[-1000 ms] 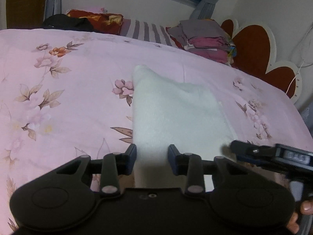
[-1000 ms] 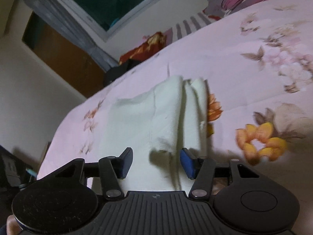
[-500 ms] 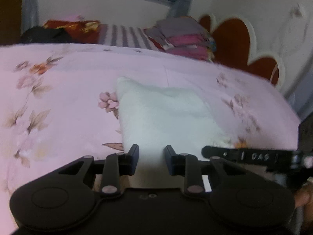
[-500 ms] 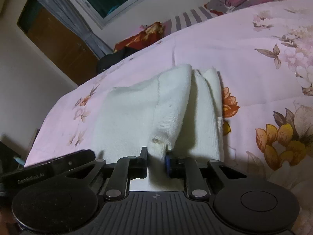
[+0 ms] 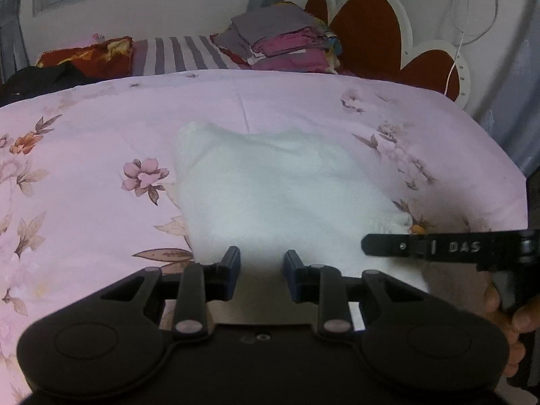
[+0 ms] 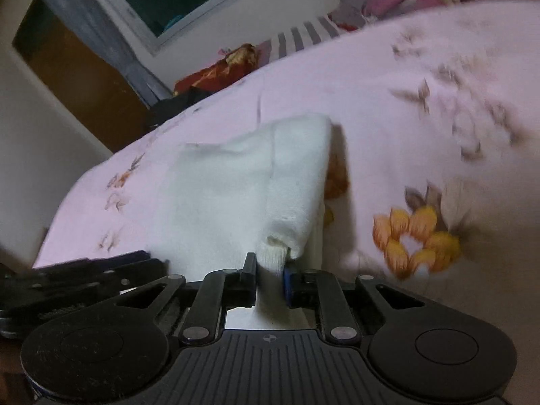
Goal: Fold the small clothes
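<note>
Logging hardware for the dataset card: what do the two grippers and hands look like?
Both are matte black with round discs either side and silver pivot screws. Left gripper: smooth body, dark blue finger pads. Right gripper: ribbed top plate, small crosshair mark, blue pad; its side reads "DAS". Bare fingers of the right hand show.

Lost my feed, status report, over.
Right gripper shut on white garment. Left gripper open over its near edge. Nothing in the way on the bedspread.
</note>
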